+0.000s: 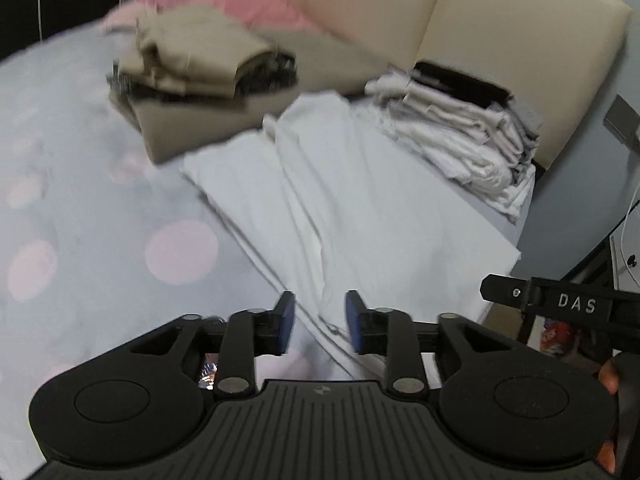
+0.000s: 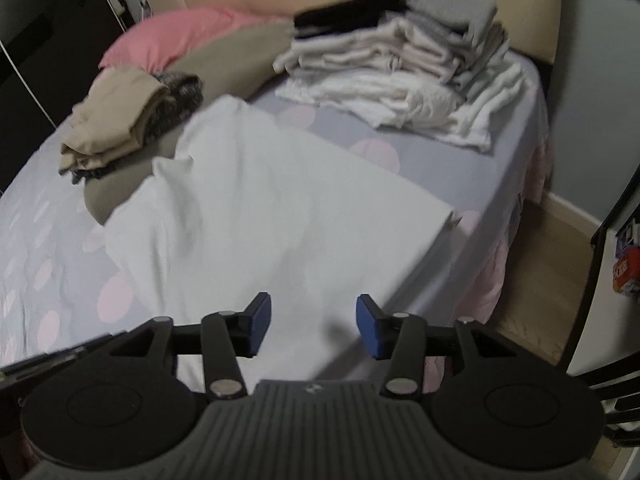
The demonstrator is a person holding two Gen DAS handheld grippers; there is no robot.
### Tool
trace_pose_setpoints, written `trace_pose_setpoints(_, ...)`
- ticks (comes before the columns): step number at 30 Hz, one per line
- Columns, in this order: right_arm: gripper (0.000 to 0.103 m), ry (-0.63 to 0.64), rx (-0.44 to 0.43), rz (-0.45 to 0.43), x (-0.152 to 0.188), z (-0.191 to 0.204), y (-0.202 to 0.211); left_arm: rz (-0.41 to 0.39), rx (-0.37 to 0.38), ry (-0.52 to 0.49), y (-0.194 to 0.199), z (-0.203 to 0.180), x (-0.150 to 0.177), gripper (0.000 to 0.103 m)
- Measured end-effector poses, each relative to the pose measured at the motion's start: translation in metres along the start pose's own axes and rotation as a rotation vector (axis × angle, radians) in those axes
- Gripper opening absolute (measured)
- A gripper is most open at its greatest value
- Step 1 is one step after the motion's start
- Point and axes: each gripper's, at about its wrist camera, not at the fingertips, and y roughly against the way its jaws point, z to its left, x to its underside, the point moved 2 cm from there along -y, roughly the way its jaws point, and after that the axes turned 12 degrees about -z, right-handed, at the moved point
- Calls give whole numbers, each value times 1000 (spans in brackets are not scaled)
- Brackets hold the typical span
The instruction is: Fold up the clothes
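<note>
Left tool (image 1: pixel 320 322) nearest cam, jaws apart w/ nothing between them, hovering over near edge of white garment (image 1: pixel 344 208). Right tool (image 2: pixel 314 326) likewise released, above same garment's near end. Garment lies spread, partly folded, on the bed (image 2: pixel 48 240) (grey sheet w/ pink dots). Behind it: stack of folded whites (image 2: pixel 404 80) by the headboard (image 1: pixel 500 28); tan folded pile (image 2: pixel 116 116) on a tan pillow; pink pillow (image 2: pixel 176 36) further back.

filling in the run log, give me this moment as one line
task: fold clothes | left gripper: open, over white garment edge | right gripper: open, empty | garment flat on bed | folded stack behind
</note>
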Motion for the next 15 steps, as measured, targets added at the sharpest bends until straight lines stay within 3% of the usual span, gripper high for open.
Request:
trace_pose_setpoints(1,54,12,1,-30,2,4,8,-23,1,-17,6,-4,1,40)
trace_pose_setpoints(7,62,30,17,-185,15,20,49,-103,-32,-155,31,-17,12,51)
trace_pose_setpoints(15,64,-14,92,-235,29,37,73,-116,-53,-221,49,-3,17,62)
